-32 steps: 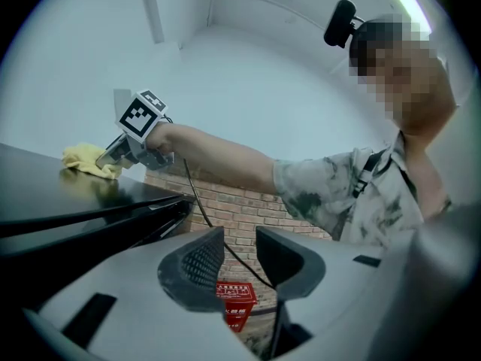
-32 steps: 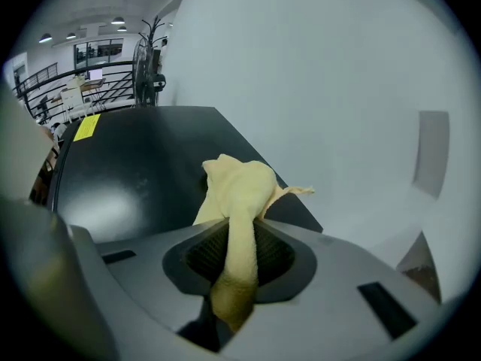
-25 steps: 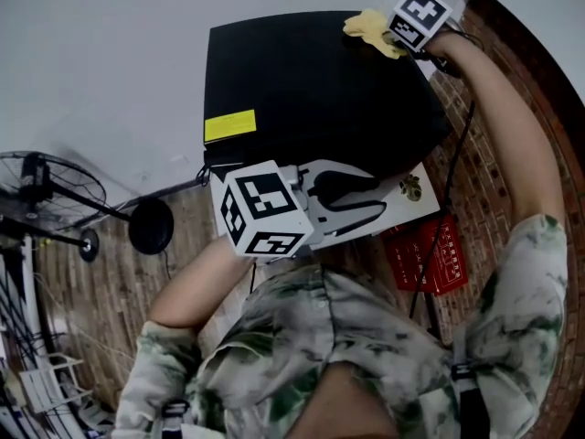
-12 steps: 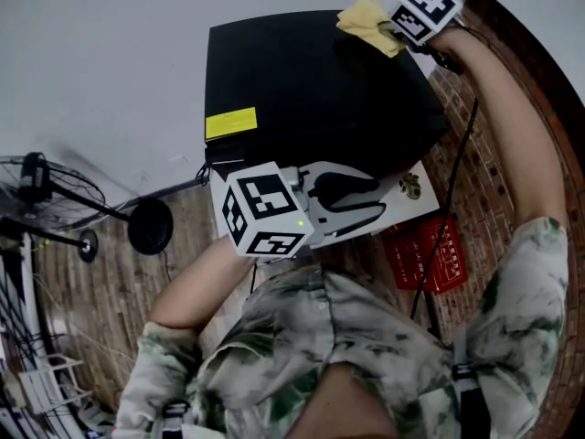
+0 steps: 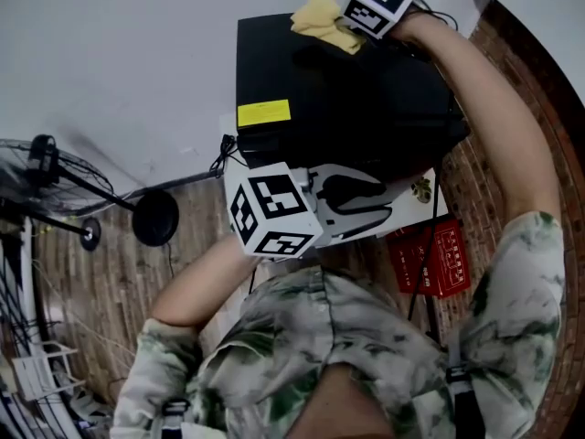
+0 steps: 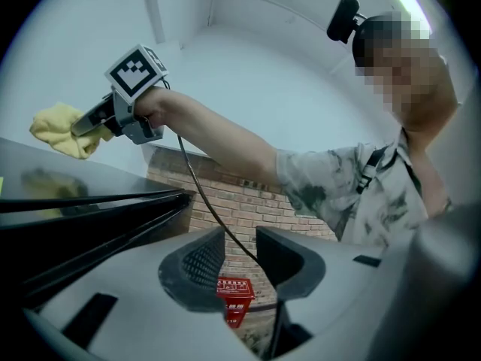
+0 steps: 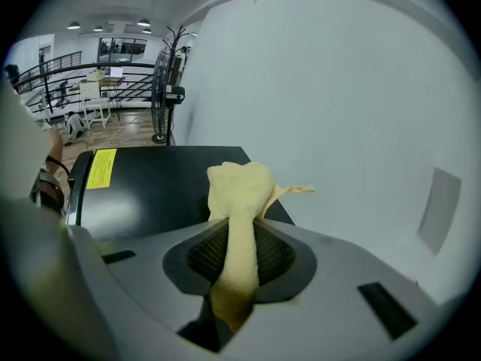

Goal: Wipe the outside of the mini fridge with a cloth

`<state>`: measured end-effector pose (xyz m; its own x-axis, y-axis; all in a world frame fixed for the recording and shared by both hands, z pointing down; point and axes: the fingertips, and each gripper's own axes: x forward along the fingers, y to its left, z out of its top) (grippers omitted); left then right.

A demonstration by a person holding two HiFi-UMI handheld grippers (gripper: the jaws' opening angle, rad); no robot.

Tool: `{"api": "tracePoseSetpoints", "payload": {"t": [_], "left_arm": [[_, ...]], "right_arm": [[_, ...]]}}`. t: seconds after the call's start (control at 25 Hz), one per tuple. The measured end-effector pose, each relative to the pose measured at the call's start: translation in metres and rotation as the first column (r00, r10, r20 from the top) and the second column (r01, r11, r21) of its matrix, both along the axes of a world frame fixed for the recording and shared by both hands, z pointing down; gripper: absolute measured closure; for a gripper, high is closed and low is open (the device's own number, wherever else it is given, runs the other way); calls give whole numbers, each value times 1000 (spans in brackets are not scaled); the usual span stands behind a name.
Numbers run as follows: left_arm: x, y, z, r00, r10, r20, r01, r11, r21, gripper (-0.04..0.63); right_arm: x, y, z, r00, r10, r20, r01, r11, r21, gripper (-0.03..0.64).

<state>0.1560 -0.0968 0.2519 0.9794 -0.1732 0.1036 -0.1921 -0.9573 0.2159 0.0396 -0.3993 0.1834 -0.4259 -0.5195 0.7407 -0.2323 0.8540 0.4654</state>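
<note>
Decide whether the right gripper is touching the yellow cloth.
Touching. In the right gripper view, the right gripper has its jaws shut on the yellow cloth, with a strip of it pinched between them.

black mini fridge point(image 5: 347, 108), yellow sticker on top; crumpled yellow cloth point(image 5: 320, 21) at its far edge

Grey left gripper point(image 5: 382, 201) and right gripper point(image 5: 355, 26) each carry a white cube point(image 5: 270, 210) with black square markers; black cable point(image 6: 195, 186) trails off the right one; short-sleeved shirt point(image 5: 366, 355), green-and-white mottled.
</note>
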Motion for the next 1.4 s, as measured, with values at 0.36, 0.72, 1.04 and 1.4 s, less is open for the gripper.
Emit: {"api": "tracePoseSetpoints", "payload": {"t": [0.36,0.72,1.04,1.4], "left_arm": [[-14,6,2,1000,-18,5,18,1000,-3,459],[-12,6,1,1000,-2,-5,2,1000,-4,459],[30,3,-1,997,71,4,-71,997,3,459],[90,-6,5,992,124,12,-124,992,-8,459]], "right_arm": [[-61,16,31,993,-82,-81,82,997,4,523],[-8,-11,37,987,10,-161,-4,999,36,523],[74,-27,39,983,79,-164,-72,996,48,523],[178,-41,40,972,162,-170,-158,987,41,523]]}}
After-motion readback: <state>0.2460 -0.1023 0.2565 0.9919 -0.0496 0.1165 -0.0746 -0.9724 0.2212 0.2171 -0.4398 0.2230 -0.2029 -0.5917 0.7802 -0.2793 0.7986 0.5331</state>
